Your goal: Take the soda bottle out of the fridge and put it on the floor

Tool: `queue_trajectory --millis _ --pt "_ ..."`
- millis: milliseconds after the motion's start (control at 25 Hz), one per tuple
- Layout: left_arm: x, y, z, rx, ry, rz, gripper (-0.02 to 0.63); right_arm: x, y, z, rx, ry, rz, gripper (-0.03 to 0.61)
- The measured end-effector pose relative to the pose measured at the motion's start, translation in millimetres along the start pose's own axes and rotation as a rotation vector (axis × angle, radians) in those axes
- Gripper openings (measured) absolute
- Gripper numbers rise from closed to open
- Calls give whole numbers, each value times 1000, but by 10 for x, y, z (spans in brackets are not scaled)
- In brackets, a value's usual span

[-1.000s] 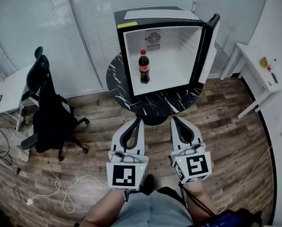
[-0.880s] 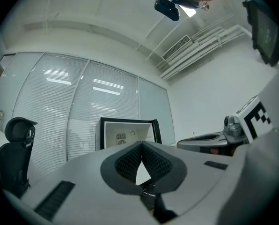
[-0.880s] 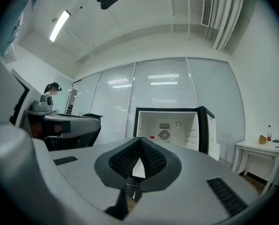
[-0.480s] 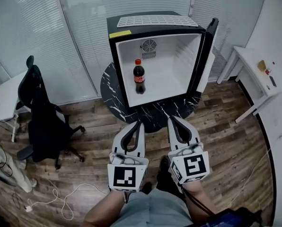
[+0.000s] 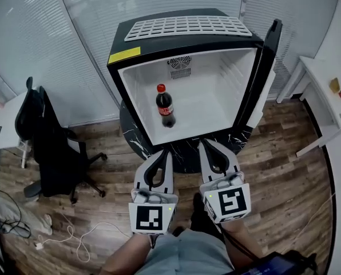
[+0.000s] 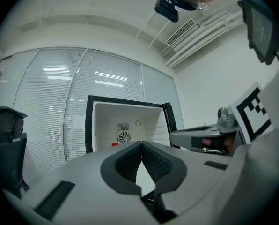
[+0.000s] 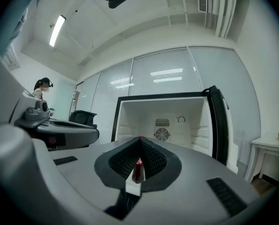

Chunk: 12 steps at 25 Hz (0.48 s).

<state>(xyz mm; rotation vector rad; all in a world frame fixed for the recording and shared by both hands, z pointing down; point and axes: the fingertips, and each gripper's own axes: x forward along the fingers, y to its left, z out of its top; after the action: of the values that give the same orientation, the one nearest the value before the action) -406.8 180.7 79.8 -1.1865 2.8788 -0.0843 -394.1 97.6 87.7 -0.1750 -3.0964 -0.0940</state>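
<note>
A soda bottle point(image 5: 164, 106) with a red cap and red label stands upright inside the open fridge point(image 5: 130, 53), left of its middle. Both grippers are held level in front of the fridge, short of its opening. My left gripper point(image 5: 162, 152) is shut, its tips touching with nothing between them. My right gripper point(image 5: 207, 144) is shut and empty too. In the right gripper view the distant bottle point(image 7: 138, 171) shows through the slot behind the closed tips. Only the bottle's red cap point(image 6: 114, 144) peeks over the jaw in the left gripper view.
The fridge sits on a round black marble table point(image 5: 185, 148), its door point(image 5: 268, 56) swung open at the right. A black office chair point(image 5: 47, 148) stands at the left, cables point(image 5: 62, 234) lie on the wooden floor, and a white desk point(image 5: 330, 105) is at the right.
Both grippers have moved forward toward the fridge, which now looms larger and closer. The jaws have stayed shut and the bottle has not moved.
</note>
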Motion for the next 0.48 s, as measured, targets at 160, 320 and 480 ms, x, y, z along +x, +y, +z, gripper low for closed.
queue_trajectory --millis 160,320,480 --pt "441 90 -10 1 3 65 12 408 -217 -50 9 14 86 12" --pt "780 172 42 7 -3 146 12 766 -400 10 -3 4 176 12" --pt "937 257 140 13 -28 219 12 1015 -467 93 -19 -18 255 12"
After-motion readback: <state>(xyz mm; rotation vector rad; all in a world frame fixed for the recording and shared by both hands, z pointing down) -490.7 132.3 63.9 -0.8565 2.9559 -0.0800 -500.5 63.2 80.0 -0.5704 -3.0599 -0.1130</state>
